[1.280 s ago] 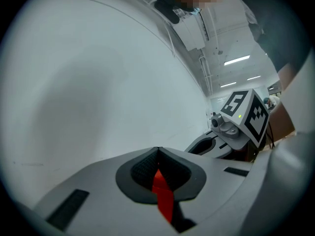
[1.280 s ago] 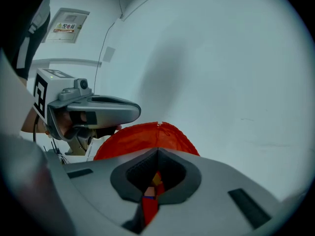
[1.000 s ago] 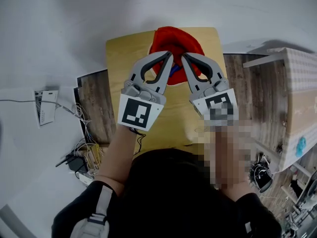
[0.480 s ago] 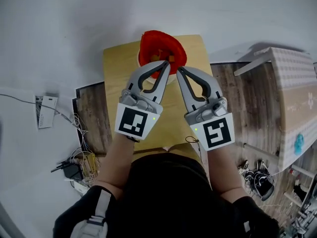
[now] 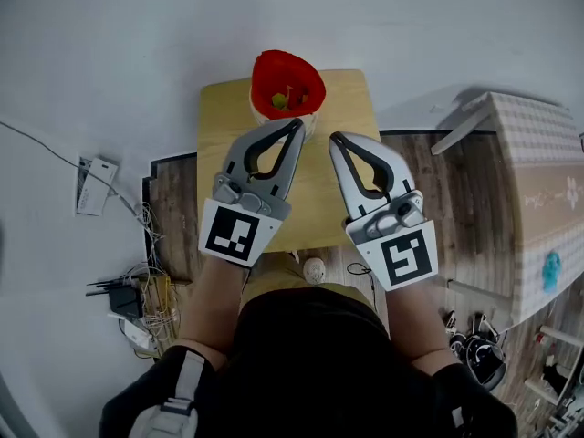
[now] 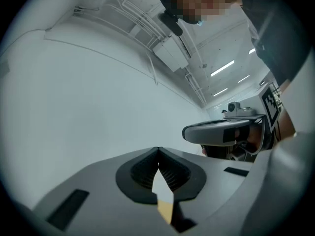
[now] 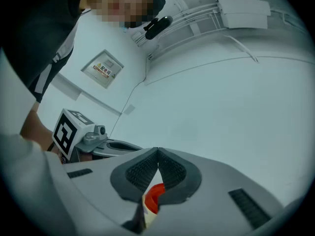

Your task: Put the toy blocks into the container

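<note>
**Step in hand.** The blocks (image 5: 285, 97) lie inside the red container (image 5: 287, 85), which stands at the far end of the bench (image 5: 224, 126). No loose block shows on the bench, so the loading appears complete.

**Grippers.** The left gripper (image 5: 297, 124) and right gripper (image 5: 334, 140) hang side by side over the bench, tips pointing toward the container. On both, the fingers meet tip to tip and nothing is held. Only background shows through the gap behind the pads.

**Next move.** No grasp appears to be called for. If a block remains out of view, locate it before opening the fingers.

**Clearance.**
- The bench is narrow, and the container sits close to its far edge. Do not nudge it outward.
- Bare bench lies nearer the person.
- Cables (image 5: 146, 290) lie on the floor at left.
- A box (image 5: 534, 181) stands at right, apart from the bench.
</note>
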The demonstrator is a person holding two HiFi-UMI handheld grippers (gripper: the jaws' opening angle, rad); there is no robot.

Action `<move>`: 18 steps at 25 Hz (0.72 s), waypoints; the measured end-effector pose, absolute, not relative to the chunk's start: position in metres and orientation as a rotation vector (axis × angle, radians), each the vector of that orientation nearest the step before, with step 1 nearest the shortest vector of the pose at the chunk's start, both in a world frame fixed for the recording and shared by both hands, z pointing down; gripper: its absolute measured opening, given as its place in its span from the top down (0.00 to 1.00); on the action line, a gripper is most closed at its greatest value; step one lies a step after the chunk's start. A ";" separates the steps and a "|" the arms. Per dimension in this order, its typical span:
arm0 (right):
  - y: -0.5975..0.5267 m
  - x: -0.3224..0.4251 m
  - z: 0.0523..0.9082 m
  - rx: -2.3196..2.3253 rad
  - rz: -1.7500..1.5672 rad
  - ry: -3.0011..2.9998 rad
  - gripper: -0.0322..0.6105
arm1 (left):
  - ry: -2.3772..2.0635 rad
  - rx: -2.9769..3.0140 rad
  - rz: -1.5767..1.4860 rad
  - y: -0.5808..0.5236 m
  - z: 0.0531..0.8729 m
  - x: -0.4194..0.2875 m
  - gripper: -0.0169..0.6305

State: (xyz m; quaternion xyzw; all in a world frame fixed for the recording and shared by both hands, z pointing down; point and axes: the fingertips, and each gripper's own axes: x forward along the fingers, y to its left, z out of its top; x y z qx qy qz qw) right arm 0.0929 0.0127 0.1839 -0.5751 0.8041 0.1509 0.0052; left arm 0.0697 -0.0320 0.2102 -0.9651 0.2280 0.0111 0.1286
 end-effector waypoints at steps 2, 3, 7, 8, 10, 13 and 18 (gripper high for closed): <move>0.029 0.090 0.180 -1.783 0.498 2.515 0.91 | 0.672 -2.781 0.033 -0.017 0.208 0.065 0.96; 0.037 0.088 0.178 -1.774 0.510 2.514 0.91 | 0.678 -2.770 0.035 -0.010 0.206 0.063 0.96; 0.063 0.080 0.178 -1.766 0.551 2.534 0.91 | 0.681 -2.740 0.046 0.019 0.198 0.059 0.96; 0.067 0.079 0.179 -1.770 0.557 2.541 0.91 | 0.677 -2.734 0.048 0.026 0.197 0.059 0.96; 0.073 0.079 0.182 -1.778 0.555 2.548 0.91 | 0.670 -2.721 0.041 0.037 0.195 0.060 0.96; 0.079 0.078 0.182 -1.772 0.547 2.541 0.91 | 0.668 -2.707 0.033 0.048 0.194 0.060 0.96; 0.087 0.075 0.179 -1.762 0.536 2.521 0.91 | 0.666 -2.686 0.029 0.058 0.188 0.056 0.96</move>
